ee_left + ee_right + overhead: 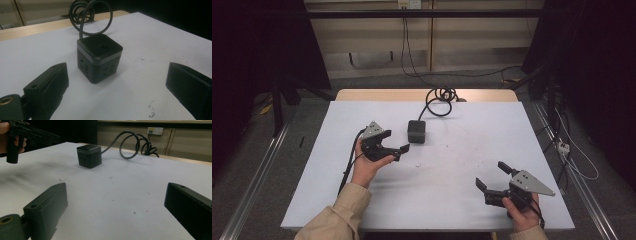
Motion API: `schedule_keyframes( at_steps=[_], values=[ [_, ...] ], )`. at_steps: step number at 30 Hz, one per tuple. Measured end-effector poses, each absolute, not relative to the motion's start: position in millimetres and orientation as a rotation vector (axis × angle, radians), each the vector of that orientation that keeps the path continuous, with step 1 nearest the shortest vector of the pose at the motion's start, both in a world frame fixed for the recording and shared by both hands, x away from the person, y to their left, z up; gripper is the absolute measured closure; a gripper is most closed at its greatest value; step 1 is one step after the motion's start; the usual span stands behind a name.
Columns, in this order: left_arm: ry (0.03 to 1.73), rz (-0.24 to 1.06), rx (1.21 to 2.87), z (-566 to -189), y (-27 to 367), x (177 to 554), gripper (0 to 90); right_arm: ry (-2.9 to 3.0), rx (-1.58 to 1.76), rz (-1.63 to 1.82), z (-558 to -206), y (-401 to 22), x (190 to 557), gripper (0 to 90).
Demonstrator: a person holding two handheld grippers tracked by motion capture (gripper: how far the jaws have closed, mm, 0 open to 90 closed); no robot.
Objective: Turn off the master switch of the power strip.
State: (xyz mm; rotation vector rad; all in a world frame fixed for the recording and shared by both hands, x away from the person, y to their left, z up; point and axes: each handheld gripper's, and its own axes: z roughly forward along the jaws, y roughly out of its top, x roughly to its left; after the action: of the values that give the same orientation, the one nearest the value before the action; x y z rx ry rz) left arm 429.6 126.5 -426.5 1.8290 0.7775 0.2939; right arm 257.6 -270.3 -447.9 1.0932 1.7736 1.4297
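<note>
- The black cube power strip (416, 131) is sitting upright on the white table (452, 175), just above centre of the high view; in the left gripper view it is standing centre frame (99, 57), between and beyond my two jaws.
- I am judging it rigid and moderately heavy for its size: hard plastic shell, socket slots on the side faces, a grey band under the top. Smooth faces are probably a bit slippery under hard pads.
- Best hold, as I am reading it: squeeze two opposite side faces, below the grey band, square to the flats, not on the corner now facing me.
- Its thick black cable (438, 102) is leaving the rear and looping toward the table's far edge, upper centre of the high view. I am expecting it to be stiff, to drag and twist the cube on any lift.
- My left gripper (393, 149) is hovering just lower left of the cube, jaws spread wide, touching nothing.
- My right gripper (492, 175) is waiting at lower right, well apart from the cube, jaws likewise spread and empty.
</note>
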Motion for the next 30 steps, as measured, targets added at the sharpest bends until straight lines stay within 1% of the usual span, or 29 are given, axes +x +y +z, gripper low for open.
schedule_keyframes(
  at_steps=[14,30],
  values=[
    [0.779,0.300,1.865,-423,115,439,5.2,1.776,1.086,1.428,-448,-271,258,4.4],
    [0.771,0.299,1.864,-418,109,446,8.6,1.777,1.083,1.433,-448,-271,258,4.4]
  ],
)
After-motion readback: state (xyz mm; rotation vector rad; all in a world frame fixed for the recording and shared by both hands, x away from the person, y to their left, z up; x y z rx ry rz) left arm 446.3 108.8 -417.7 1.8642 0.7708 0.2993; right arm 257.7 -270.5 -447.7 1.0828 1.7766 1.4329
